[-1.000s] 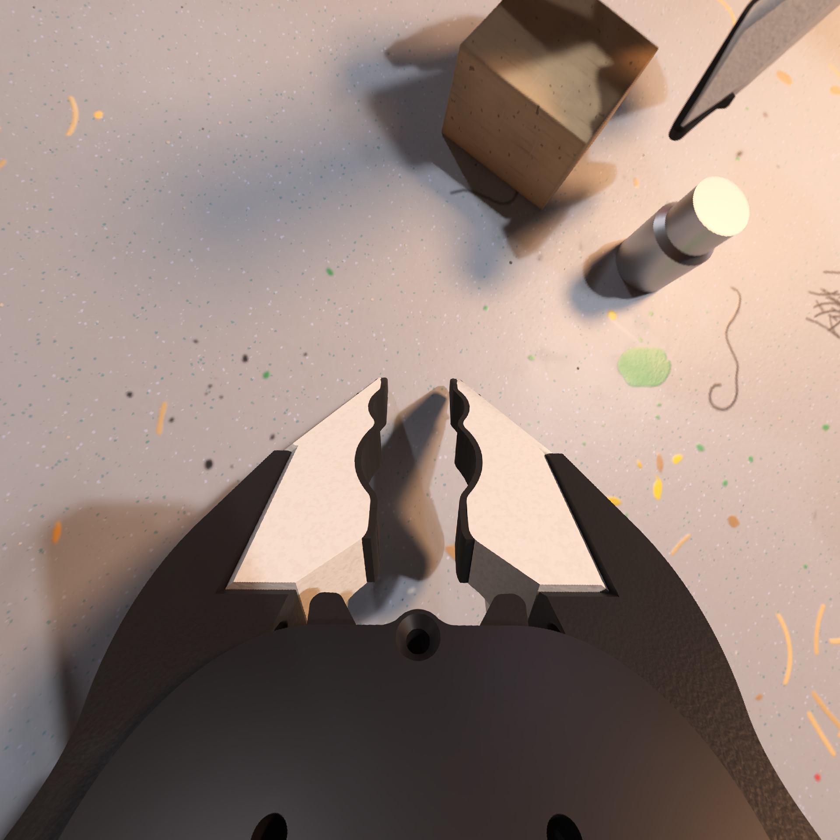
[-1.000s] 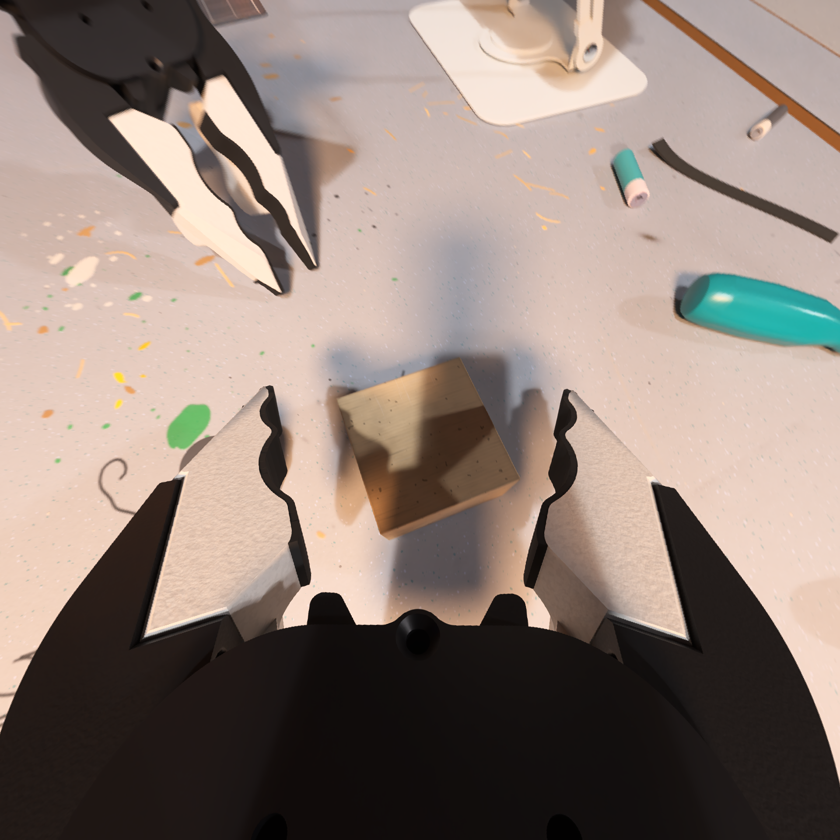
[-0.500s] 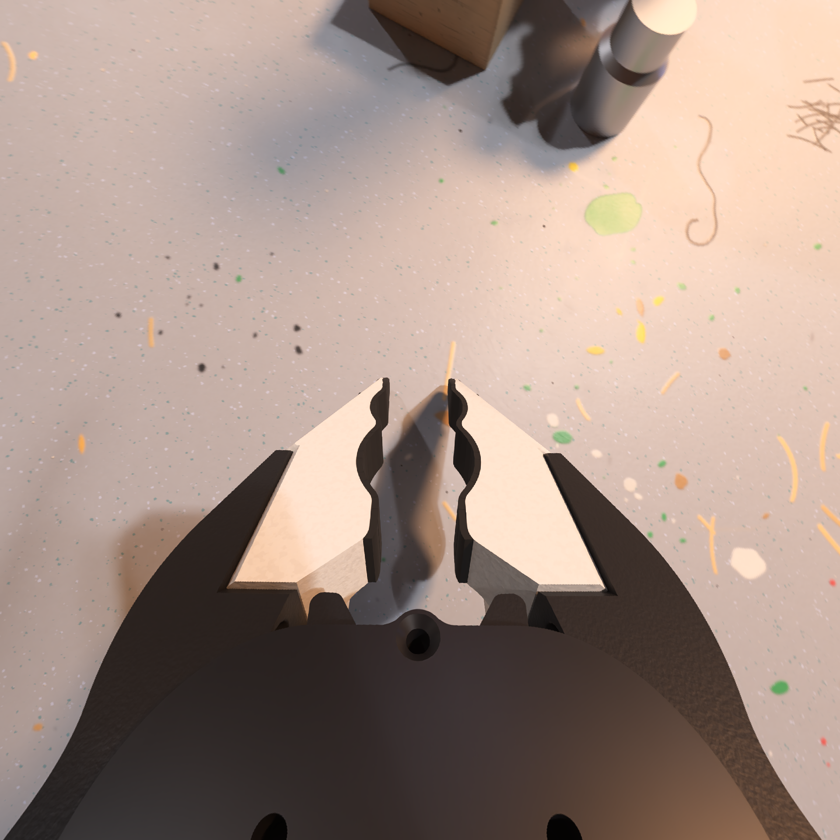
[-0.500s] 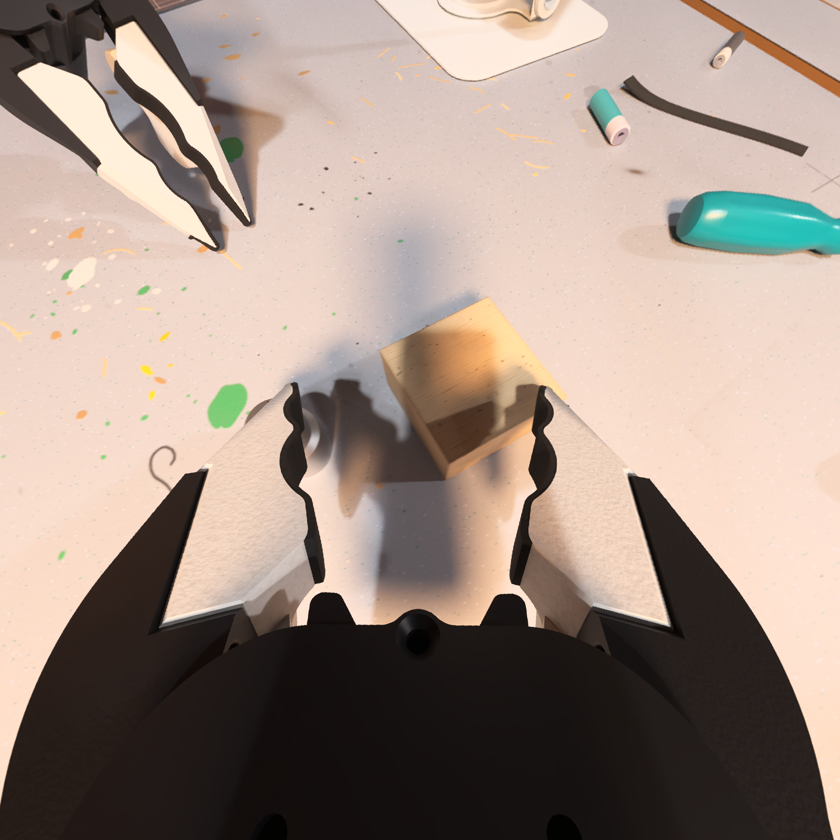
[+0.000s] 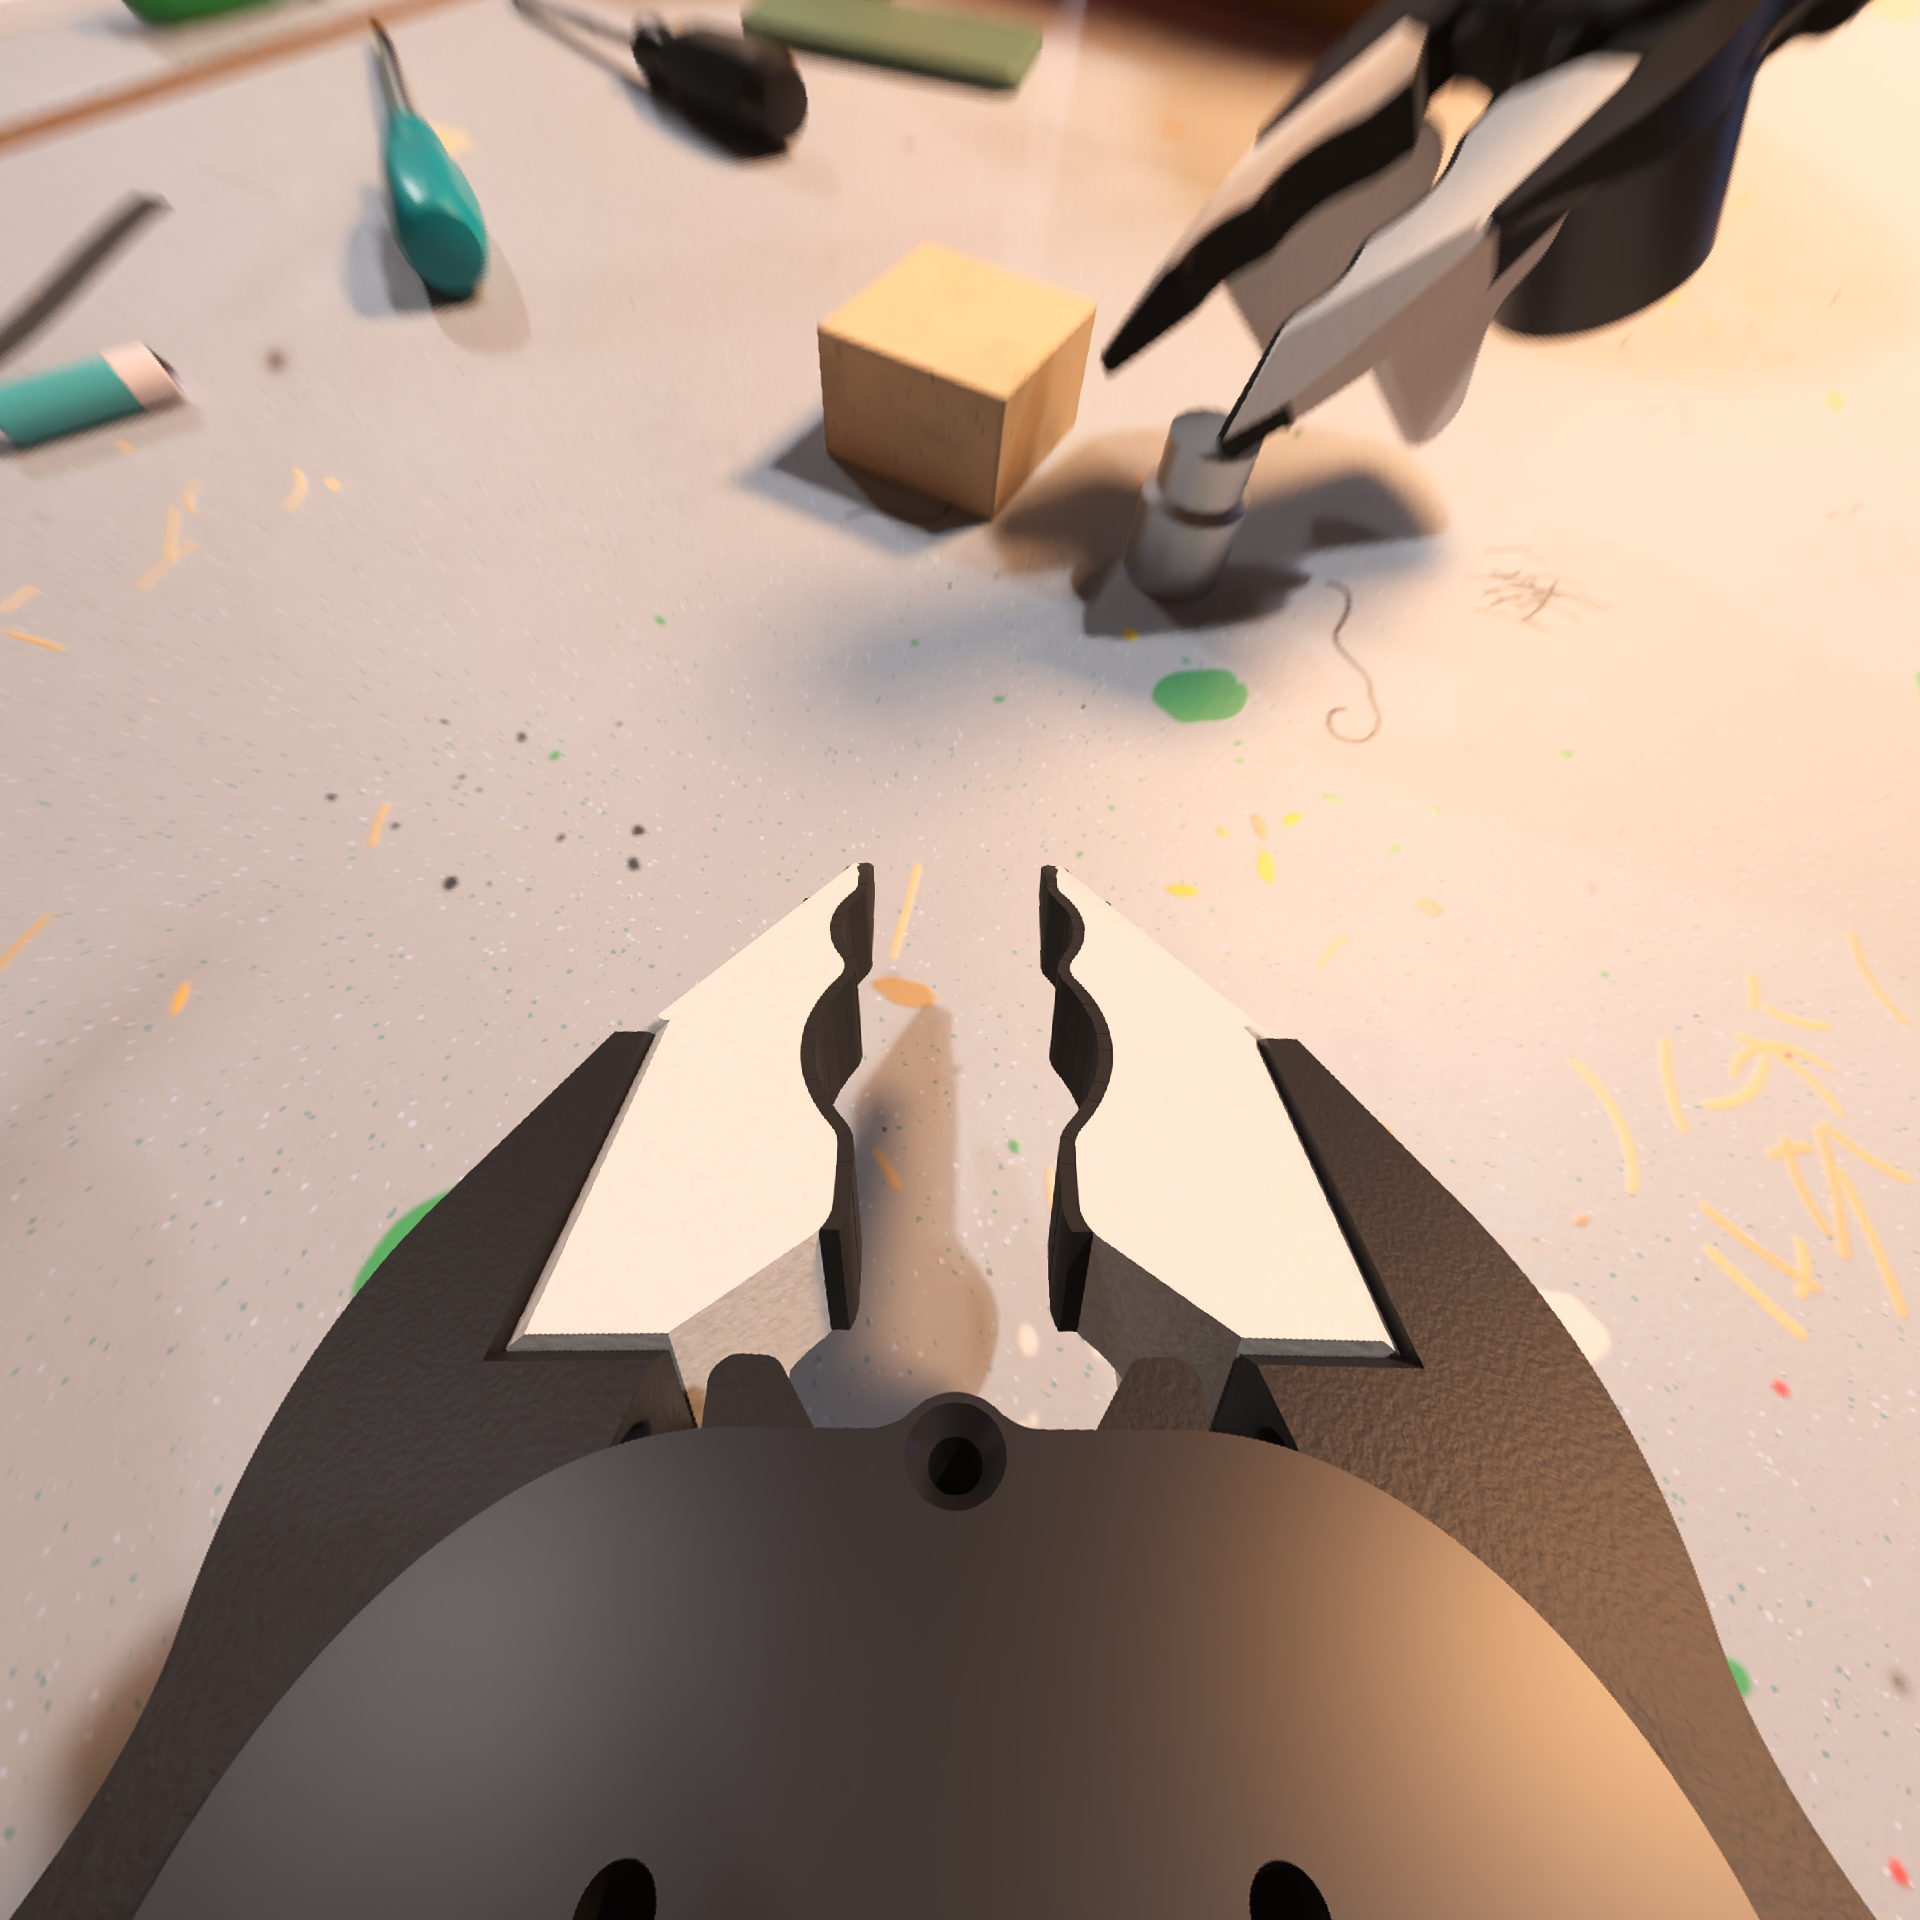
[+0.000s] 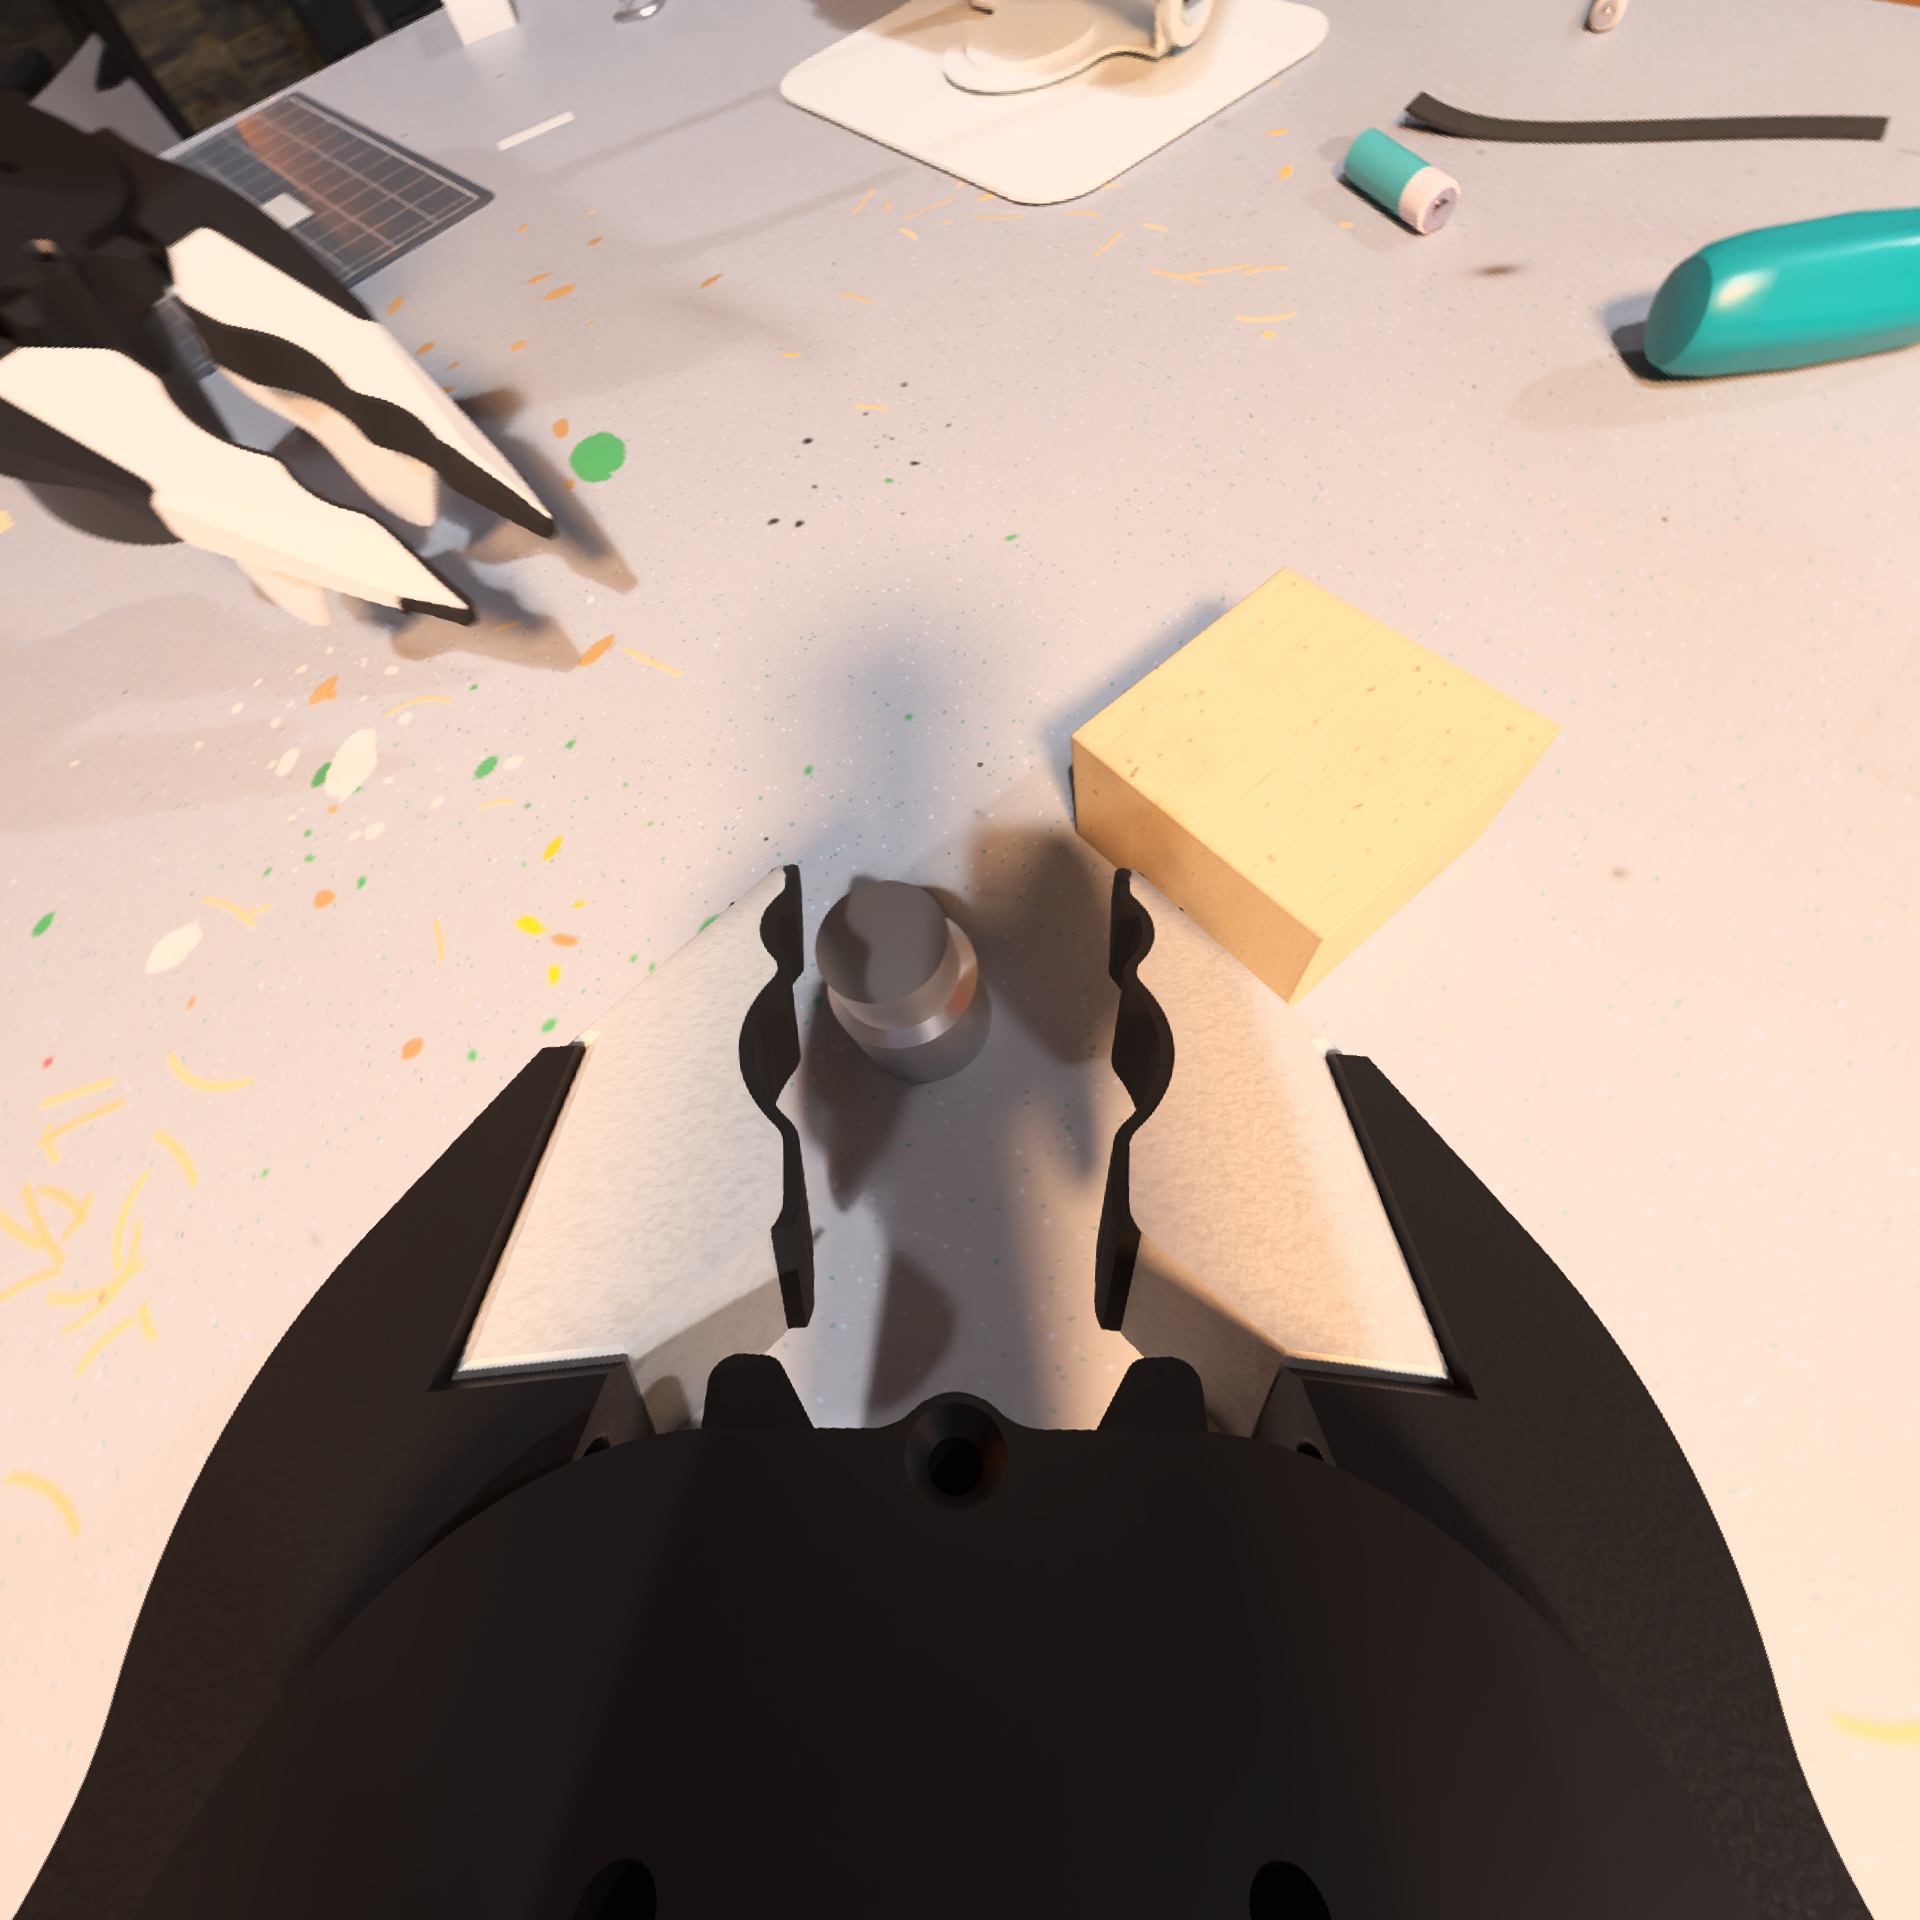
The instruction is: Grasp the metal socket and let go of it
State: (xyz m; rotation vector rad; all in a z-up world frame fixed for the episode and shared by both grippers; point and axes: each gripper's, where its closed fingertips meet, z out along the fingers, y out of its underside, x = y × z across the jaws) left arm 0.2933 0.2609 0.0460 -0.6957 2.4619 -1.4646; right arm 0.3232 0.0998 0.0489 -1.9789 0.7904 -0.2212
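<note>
The metal socket (image 6: 899, 982) is a short stepped steel cylinder standing upright on the speckled table. My right gripper (image 6: 956, 883) is open with its fingertips on either side of the socket. The left finger is close beside the socket and the right finger stands apart from it. In the left wrist view the socket (image 5: 1195, 509) stands far right, with the right gripper (image 5: 1172, 397) coming down over its top. My left gripper (image 5: 954, 883) is low over bare table, empty, its jaws a narrow gap apart. It also shows in the right wrist view (image 6: 509, 571), far left.
A wooden cube (image 6: 1309, 769) sits just right of the socket, near my right finger, and shows in the left wrist view (image 5: 956, 374). A teal tool handle (image 6: 1787, 291), a small teal cylinder (image 6: 1397, 177), a black strip (image 6: 1642, 130) and a white base plate (image 6: 1049, 104) lie farther off.
My right gripper has shifted from over the cube to the socket and its jaws have narrowed around it. My left gripper has drawn back from the socket and its gap has widened slightly.
</note>
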